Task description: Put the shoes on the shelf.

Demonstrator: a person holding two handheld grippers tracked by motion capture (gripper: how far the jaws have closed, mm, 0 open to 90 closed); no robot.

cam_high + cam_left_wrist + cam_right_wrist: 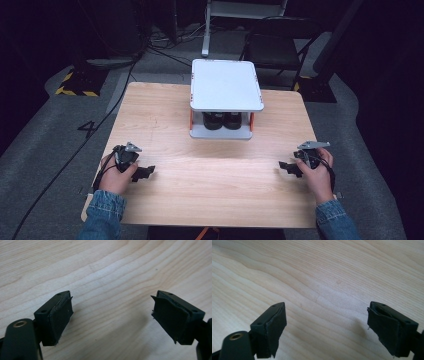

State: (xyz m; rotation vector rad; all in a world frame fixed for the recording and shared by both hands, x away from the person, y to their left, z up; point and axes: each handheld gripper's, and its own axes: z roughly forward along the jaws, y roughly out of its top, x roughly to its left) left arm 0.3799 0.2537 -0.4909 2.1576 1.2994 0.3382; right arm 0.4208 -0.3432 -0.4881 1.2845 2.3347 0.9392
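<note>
My left gripper (148, 171) rests low over the wooden table (210, 190) near its left edge, held in a hand with a denim sleeve. In the left gripper view its jaws stand wide apart over bare wood, left gripper (112, 315) open and empty. My right gripper (285, 167) sits near the table's right edge, pointing inward. The right gripper view shows the right gripper (327, 325) open too, nothing between its black pads (274, 332). At the table's far middle stands a white two-tier shelf (226, 85) with orange posts, and dark round objects (223, 120) sit on its lower tier.
A wide stretch of bare wood lies between the two grippers and in front of the shelf. Beyond the table are a dark chair (280, 47), a white stand base (206, 47) and cables on the grey floor (60, 145).
</note>
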